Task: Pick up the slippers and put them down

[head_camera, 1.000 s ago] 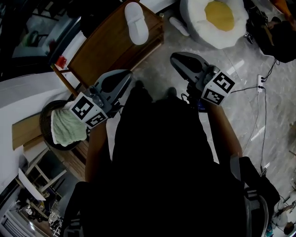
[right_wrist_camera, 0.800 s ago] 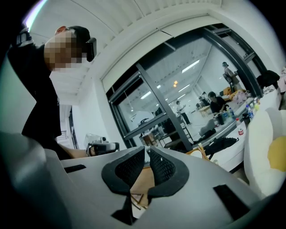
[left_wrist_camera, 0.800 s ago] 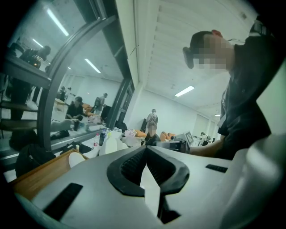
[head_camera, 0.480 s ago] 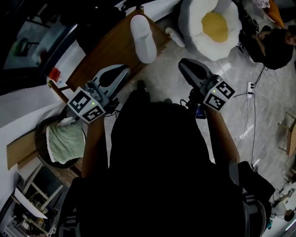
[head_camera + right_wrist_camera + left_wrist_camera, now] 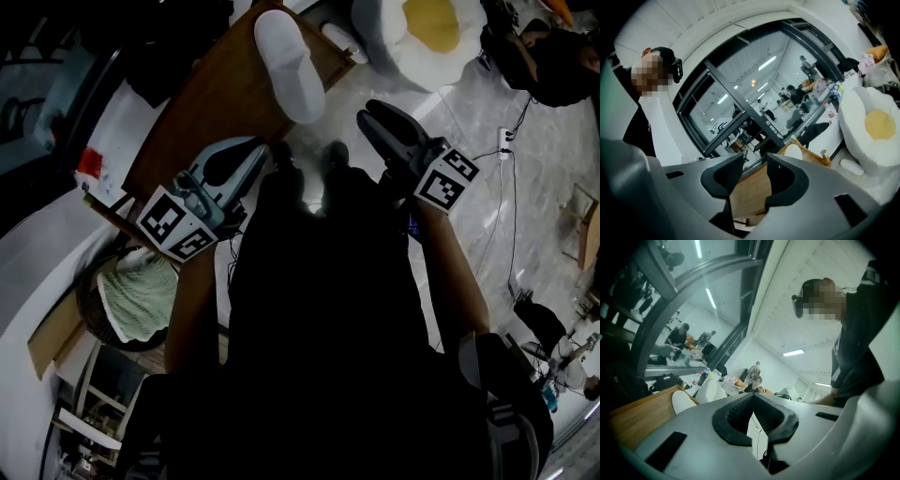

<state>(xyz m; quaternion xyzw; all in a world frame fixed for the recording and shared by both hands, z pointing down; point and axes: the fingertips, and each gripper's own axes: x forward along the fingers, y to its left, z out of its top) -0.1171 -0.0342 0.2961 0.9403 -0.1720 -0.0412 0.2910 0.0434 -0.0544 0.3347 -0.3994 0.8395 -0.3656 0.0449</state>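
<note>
A white slipper (image 5: 286, 61) lies on the wooden table (image 5: 206, 103), near its far end. A second white slipper (image 5: 339, 42) lies on the floor beyond the table corner. My left gripper (image 5: 255, 145) hovers over the table's near edge, short of the slipper, its jaws shut with nothing in them. In the left gripper view the left gripper (image 5: 752, 399) points level, with the slipper (image 5: 684, 401) ahead to the left. My right gripper (image 5: 370, 112) is over the floor right of the table. Its jaws have just been opening and hold nothing. The right gripper (image 5: 756, 161) faces the table (image 5: 750, 194) and slipper (image 5: 794, 152).
A white and yellow egg-shaped cushion (image 5: 427, 28) sits on the floor past the table. A dark basket with a green towel (image 5: 136, 295) stands at the left. A power strip and cables (image 5: 506, 141) lie on the floor at right. A seated person (image 5: 553, 56) is at top right.
Both grippers have moved forward toward the table's far end, so the slipper on the table lies closer to them. The right gripper's jaws now stand apart.
</note>
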